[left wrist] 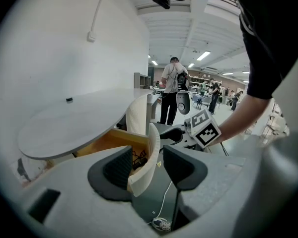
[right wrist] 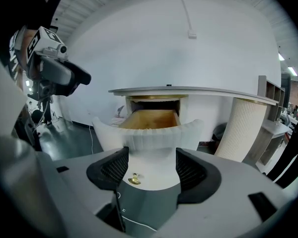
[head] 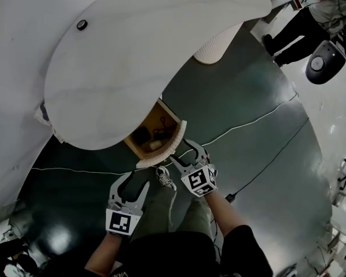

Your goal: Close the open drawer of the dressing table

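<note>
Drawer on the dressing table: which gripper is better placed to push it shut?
Probably right: the right gripper faces the drawer front square-on, while the left gripper straddles its end, edge-on.

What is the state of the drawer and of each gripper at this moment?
Drawer: open, pulled out from under the table top.
Left gripper: open, one end of the drawer between its jaws.
Right gripper: open, jaws apart, facing the drawer.
</note>
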Demonstrator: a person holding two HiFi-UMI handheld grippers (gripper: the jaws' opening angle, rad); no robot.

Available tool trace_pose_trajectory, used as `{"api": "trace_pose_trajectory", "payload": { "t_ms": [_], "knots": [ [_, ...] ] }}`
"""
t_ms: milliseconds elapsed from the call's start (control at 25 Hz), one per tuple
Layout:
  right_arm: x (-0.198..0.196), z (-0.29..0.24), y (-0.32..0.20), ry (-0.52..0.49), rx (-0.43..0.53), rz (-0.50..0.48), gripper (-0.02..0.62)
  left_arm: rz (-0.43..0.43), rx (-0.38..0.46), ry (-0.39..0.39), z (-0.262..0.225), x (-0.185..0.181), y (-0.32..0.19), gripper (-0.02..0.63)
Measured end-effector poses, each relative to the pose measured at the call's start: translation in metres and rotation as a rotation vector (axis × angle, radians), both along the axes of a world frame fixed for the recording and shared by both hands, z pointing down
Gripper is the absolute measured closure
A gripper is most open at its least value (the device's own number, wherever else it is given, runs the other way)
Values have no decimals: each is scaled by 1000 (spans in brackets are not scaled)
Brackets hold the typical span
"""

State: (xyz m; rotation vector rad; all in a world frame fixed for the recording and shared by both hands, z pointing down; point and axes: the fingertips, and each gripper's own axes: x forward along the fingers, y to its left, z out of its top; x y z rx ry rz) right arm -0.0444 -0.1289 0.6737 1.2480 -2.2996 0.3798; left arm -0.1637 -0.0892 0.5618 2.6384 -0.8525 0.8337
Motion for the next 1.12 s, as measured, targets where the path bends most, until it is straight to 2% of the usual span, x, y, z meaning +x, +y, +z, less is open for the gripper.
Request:
{"api": "trace_pose_trajectory", "payload": {
  "t_ms": [320, 760, 1120],
  "knots": [
    [-1, -9, -13, -25, 36, 4, 313, 5, 2, -35, -2, -2, 9, 417],
    [-30, -3, -69, -68, 69, 39, 313, 12, 4, -58, 11, -22, -21, 417],
    [-43, -4, -92, -93, 103, 40, 314, 40, 3, -79, 18, -31, -28, 417]
  ]
}}
